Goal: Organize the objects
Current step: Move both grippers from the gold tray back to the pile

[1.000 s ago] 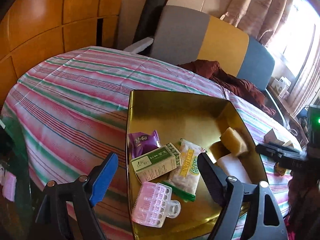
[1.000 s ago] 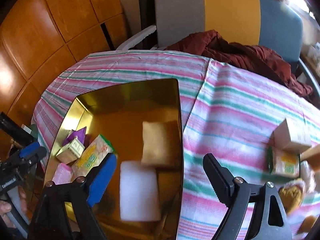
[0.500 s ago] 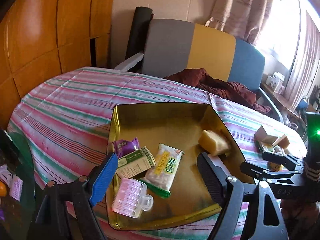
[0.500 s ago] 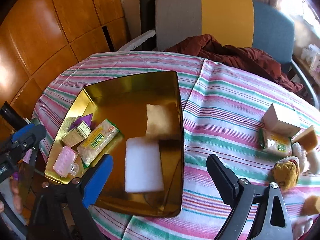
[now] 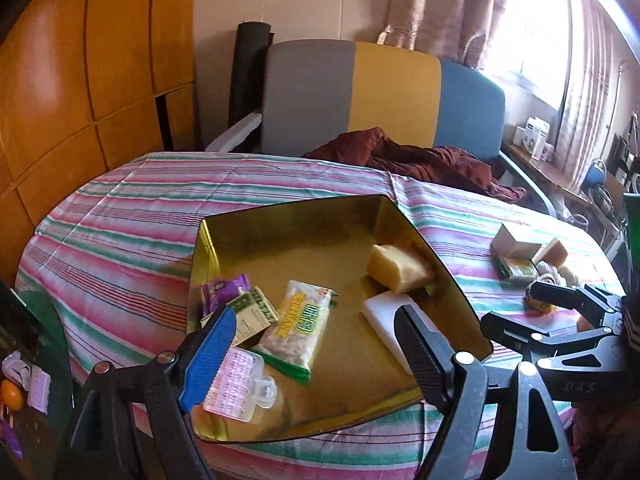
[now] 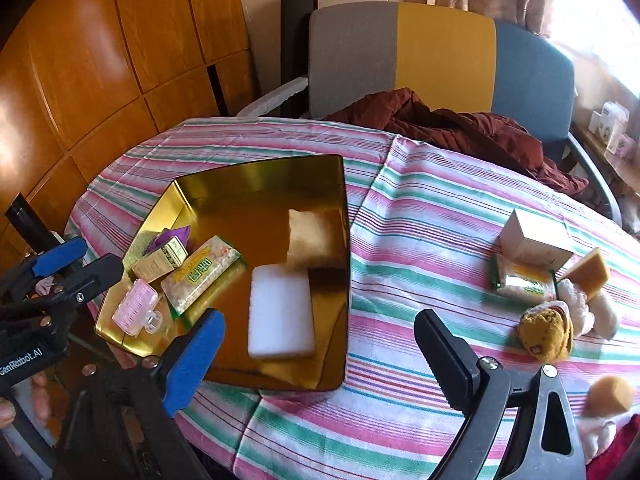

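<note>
Evidently both tools are empty: the left gripper [image 5: 314, 344] and the right gripper [image 6: 320, 354] each stand with jaws spread wide and nothing between them, hovering at the near edge of the striped tablecloth [image 6: 420, 216]. On its left half sits the gold tray [image 6: 256, 172], already holding a white foam block [image 6: 282, 312], a yellow sponge [image 5: 396, 266], a snack packet [image 5: 298, 330], a small green-and-cream box [image 5: 252, 314], a purple wrapper [image 5: 222, 288] and a pink hair clip [image 5: 236, 384]. To the right, well apart from the tray, lie the things I judge still unsorted: a white carton [image 6: 534, 240], a second snack packet [image 6: 524, 282], a tan sponge wedge [image 6: 590, 272] and a brown plush toy [image 6: 546, 334]. All look light. The sponge and plush should squash, so a mid-body pinch ought to do; the packet's film is probably slippery and its contents brittle, so grip gently across its short width; the carton looks stiff but may dent, best taken on opposite flat faces. Green lettering on the packets is too blurred to read; the left tool, seen from the right camera, carries the words "GenRobot.AI".
</note>
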`<state>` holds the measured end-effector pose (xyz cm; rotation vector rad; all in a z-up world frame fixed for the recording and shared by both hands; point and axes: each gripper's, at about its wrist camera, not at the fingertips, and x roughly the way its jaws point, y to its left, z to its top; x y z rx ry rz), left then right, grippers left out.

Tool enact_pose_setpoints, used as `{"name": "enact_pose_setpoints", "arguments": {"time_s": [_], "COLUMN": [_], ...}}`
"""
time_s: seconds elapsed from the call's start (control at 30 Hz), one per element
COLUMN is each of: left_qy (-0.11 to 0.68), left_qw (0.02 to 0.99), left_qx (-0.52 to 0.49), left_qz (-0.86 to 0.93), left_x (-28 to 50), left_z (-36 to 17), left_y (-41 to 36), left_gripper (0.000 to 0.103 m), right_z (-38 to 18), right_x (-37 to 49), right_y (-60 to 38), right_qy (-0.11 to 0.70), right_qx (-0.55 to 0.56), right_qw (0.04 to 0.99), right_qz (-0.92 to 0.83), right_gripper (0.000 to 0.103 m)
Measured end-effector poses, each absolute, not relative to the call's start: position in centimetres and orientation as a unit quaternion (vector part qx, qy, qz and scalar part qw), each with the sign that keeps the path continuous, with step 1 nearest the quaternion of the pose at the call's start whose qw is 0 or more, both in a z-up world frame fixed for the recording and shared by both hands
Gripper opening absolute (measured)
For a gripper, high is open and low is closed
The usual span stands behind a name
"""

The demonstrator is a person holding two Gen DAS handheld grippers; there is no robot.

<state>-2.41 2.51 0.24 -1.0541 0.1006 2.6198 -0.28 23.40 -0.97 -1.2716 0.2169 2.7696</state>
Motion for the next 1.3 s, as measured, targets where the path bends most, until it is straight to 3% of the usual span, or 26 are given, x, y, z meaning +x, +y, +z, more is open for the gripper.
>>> {"name": "enact_pose_setpoints", "arguments": {"time_s": [0.6, 1.1, 1.3], "left_qy": [0.044, 0.081, 0.111], "left_qw": [0.221, 0.335, 0.378], "left_qx": [-0.392, -0.421, -0.437], "left_qz": [0.892, 0.839, 0.809], "left_x": [-1.7, -0.5, 0.3], "left_z": [-0.4, -1.4, -2.4], "left_y": [6.2, 13.9, 17.4], "left_gripper": [0.077, 0.077, 0.077], "right_z": [-2.4, -2.3, -4.0], "right_x": [5.0, 17.5, 19.2], "right_y": [31.5, 46.2, 49.5], "right_qy": [0.134, 0.234, 0.247], "right_qx": [-0.428, -0.432, -0.475], "right_qw": [0.132, 0.297, 0.299], "right_qz": [0.884, 0.819, 0.790], "right_gripper": [0.097, 0.097, 0.101]}}
